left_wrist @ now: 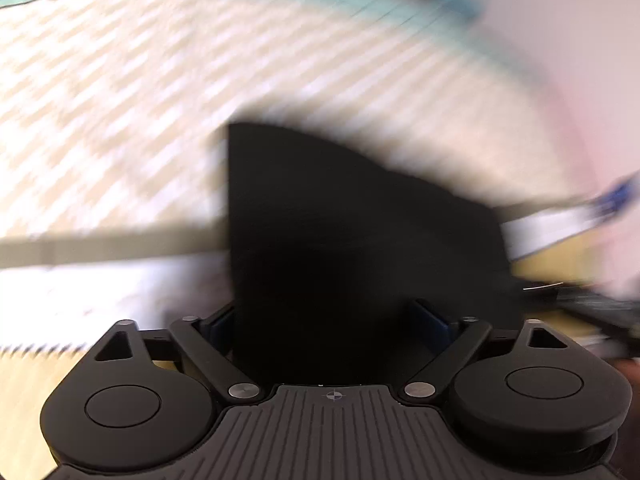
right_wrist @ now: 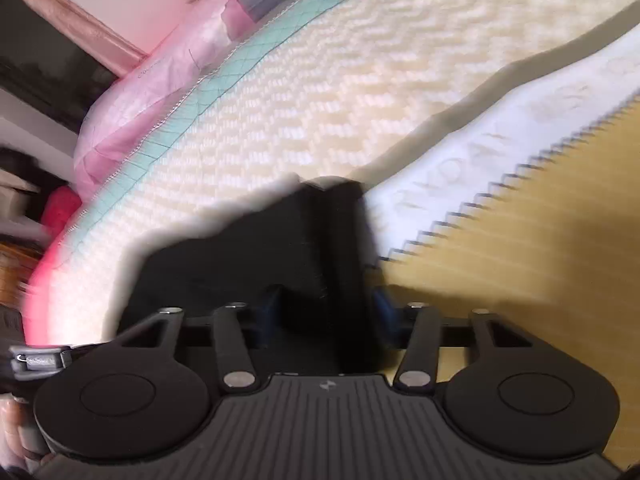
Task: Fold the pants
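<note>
Nearest the lens in the left wrist view sits the ribbed black body of the left gripper (left_wrist: 334,320), with two round black discs and two linkage bars, one on each side. Between its two blue-padded fingers (left_wrist: 434,320) rises a broad sheet of the black pants (left_wrist: 352,232); the fabric fills the whole gap and hides the fingertips, so the jaws appear to be pinching it, though the pads stand fairly wide apart. The pants lift up off the surface as one dark triangular flap, its left edge straight and upright, its top edge sloping down to the right. In the right wrist view the right gripper (right_wrist: 324,312) shows the same build, two discs and two bars, and its two blue pads (right_wrist: 384,304) sit either side of a bunched fold of the same black pants (right_wrist: 248,264), which it seems to be clamping; the fingertips themselves are buried in cloth. Beyond the fabric lies one cream bedspread (right_wrist: 340,92) with a woven zigzag pattern, bordered by one teal quilted strip (right_wrist: 224,80). One pink pillow (right_wrist: 160,92) lies past that strip. At the right a white band with a jagged edge (right_wrist: 500,152) meets a yellow surface (right_wrist: 540,248). Both views are smeared by motion blur.
</note>
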